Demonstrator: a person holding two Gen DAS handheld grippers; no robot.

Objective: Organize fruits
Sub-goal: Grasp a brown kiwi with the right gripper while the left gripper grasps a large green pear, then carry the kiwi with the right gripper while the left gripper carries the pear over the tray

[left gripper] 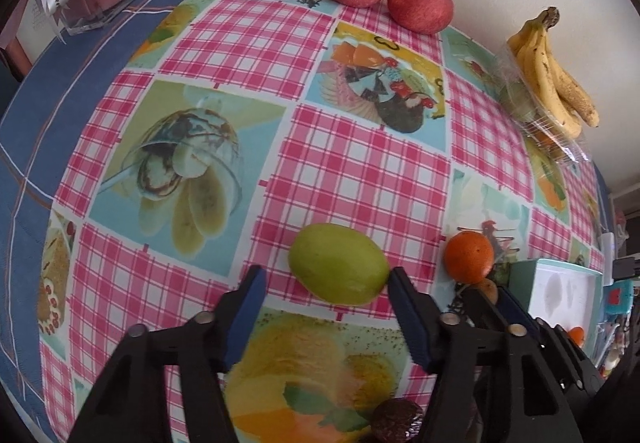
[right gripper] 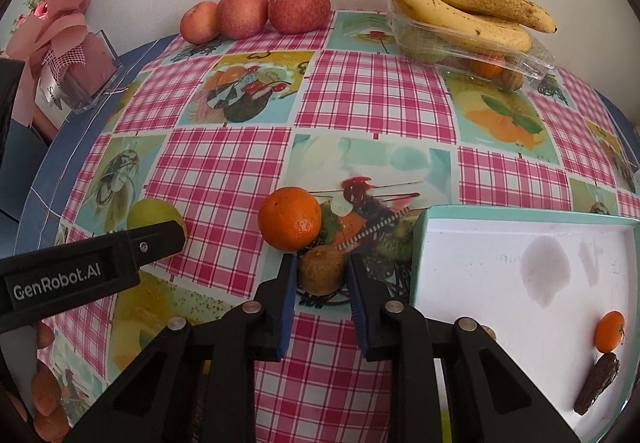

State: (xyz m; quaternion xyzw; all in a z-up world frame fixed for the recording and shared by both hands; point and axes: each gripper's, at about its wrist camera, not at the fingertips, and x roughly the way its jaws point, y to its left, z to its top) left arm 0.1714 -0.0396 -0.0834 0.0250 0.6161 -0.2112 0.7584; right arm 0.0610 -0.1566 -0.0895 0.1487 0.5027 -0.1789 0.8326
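Kiwi [right gripper: 322, 270] between right gripper [right gripper: 322, 279] fingers; green fruit [left gripper: 338, 263] before left gripper [left gripper: 324, 283].

A glossy plastic cloth [left gripper: 352, 163] was seen; the punnet [right gripper: 532, 61] was clear plastic, the kiwi [right gripper: 322, 269] rough and matt.

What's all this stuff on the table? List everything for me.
apples: three, red, far edge by the wall
bananas: one bunch, yellow, on the clear plastic box
green fruit: one, between the left fingers
orange: one, mid-table
kiwi: one, brown, between the right fingers
tray: one, white, right; holds small orange and dark fruit
bouquet: one, pink, far left
left hand-held gripper: open
right hand-held gripper: around kiwi
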